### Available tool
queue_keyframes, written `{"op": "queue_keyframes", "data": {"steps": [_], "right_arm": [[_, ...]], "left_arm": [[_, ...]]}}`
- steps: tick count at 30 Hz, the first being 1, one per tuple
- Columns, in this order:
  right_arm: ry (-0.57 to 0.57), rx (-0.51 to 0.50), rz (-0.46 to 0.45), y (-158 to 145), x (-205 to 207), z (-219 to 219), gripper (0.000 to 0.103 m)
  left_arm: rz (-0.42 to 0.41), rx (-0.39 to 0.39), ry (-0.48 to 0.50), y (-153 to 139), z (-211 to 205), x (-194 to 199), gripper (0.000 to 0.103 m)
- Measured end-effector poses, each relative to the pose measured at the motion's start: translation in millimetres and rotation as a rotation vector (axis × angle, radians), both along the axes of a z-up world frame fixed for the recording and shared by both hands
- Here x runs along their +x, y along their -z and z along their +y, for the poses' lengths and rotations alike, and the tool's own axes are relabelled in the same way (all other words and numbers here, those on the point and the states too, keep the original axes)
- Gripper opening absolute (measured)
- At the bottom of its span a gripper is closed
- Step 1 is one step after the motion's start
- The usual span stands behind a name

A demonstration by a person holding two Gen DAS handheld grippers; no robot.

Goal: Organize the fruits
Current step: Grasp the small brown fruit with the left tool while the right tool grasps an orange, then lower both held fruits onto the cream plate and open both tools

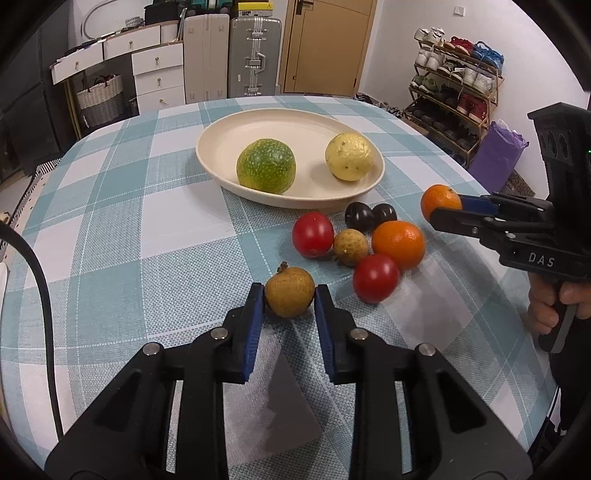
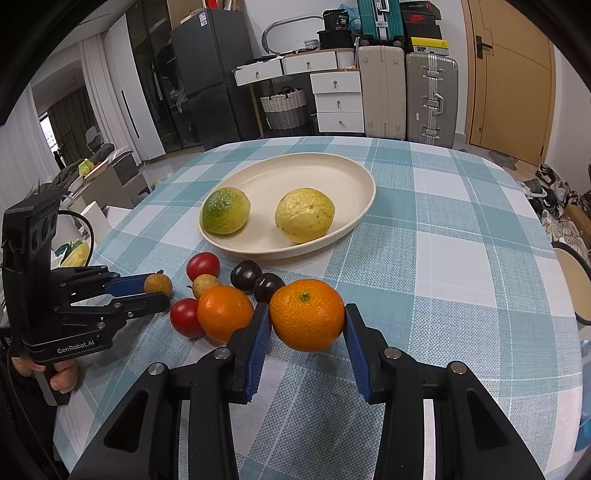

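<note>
- Broadly, the counter (image 2: 461, 229) with its checked cloth lies bare along the right and near edges
- cream plate (image 2: 360, 177) mid-counter holds a green fruit (image 2: 225, 211) and a yellow fruit (image 2: 304, 215), apart, with rim room behind
- right tool (image 2: 306, 325) clenched on a mandarin (image 2: 306, 314), beside the loose cluster
- left tool (image 1: 289, 299) clamped on a brown longan (image 1: 290, 291), clear cloth to its left

White letters "DAS" stand on the black plastic body of the right tongs (image 1: 445, 214); "GenRobot.AI" stands in white on the black body of the left tongs (image 2: 157, 291); the number "36" marks a black round container (image 2: 335, 21) atop the white drawer cabinet (image 2: 334, 92).
</note>
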State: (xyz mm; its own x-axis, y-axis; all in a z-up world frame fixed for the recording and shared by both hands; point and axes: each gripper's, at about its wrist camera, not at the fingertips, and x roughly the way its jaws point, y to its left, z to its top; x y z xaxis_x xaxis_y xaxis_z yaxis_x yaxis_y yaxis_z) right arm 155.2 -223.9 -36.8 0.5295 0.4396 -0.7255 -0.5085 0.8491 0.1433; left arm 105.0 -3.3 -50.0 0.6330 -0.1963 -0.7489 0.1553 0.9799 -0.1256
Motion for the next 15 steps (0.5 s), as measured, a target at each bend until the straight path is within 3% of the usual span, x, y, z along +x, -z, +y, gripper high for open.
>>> {"op": "queue_keyframes", "data": {"steps": [15], "right_arm": [[-0.003,0.041,-0.022,-7.7,2.5,4.8,0.041]], "left_arm": [[-0.108,-0.021,-0.020,-25.4,3.2,-4.2,0.025]]}}
